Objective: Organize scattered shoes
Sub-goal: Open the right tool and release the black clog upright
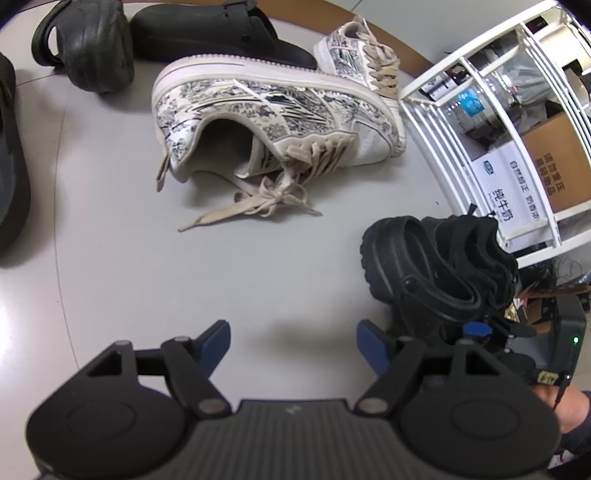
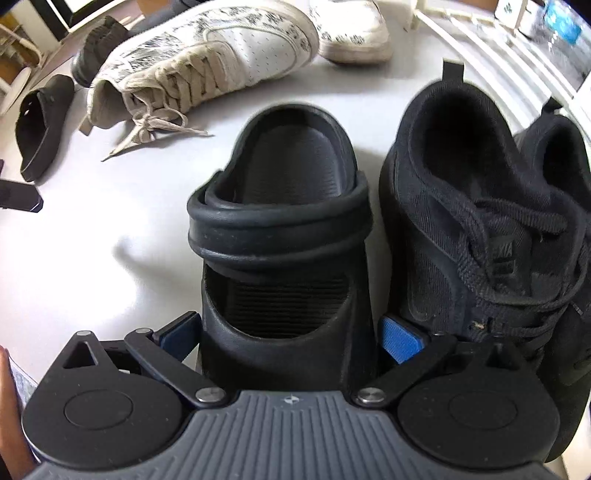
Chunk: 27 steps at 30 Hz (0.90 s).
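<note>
My right gripper (image 2: 291, 332) is shut on a black clog (image 2: 284, 229), its blue pads against both sides of the toe part. The clog stands upright on the grey floor, right beside a pair of black lace-up sneakers (image 2: 461, 221). In the left wrist view the same clog (image 1: 436, 266) sits low right, in front of the rack. My left gripper (image 1: 293, 341) hangs open over bare floor with nothing between its fingers. A white sneaker with blue print (image 1: 266, 110) lies on its side, laces loose, ahead of it. Its partner (image 1: 354, 51) lies behind.
A white wire rack (image 1: 461, 122) holding a cardboard box (image 1: 554, 158) stands at the right. Black clogs (image 1: 92, 48) and a black slide (image 1: 221, 33) lie at the far left. Another dark shoe (image 1: 11, 166) sits at the left edge.
</note>
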### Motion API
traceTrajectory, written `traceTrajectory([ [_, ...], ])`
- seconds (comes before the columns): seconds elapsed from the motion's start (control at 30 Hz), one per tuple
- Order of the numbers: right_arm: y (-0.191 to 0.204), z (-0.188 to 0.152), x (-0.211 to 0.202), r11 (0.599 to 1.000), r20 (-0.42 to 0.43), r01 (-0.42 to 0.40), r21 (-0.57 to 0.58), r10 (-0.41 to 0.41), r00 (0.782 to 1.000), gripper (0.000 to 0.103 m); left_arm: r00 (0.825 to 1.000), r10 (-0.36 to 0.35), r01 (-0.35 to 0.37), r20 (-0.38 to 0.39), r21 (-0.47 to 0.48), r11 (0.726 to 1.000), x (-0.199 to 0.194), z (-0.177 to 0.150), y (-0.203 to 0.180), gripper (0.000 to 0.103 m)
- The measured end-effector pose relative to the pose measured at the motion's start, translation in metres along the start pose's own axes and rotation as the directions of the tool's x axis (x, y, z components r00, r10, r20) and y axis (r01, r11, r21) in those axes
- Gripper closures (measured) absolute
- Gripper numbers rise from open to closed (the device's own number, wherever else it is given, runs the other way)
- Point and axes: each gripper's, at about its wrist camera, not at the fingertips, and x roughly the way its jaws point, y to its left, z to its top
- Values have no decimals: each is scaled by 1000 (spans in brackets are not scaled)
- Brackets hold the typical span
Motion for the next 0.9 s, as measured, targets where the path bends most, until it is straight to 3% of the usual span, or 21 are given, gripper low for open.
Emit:
traceTrajectory([
  [0.5, -3, 1, -8, 1000, -18, -16, -16, 16, 1000, 0, 1000, 16, -16, 19, -33, 999, -6, 4, 11, 22],
  [0.63, -1, 1, -15, 999, -2, -34, -41, 34, 999, 10, 997, 41, -38, 68, -46, 998, -21, 18, 16, 22],
  [0.9, -10, -1, -33, 994, 43, -103, -25, 104, 994, 11, 978, 125, -110, 167, -98, 989, -50, 44, 35, 22],
])
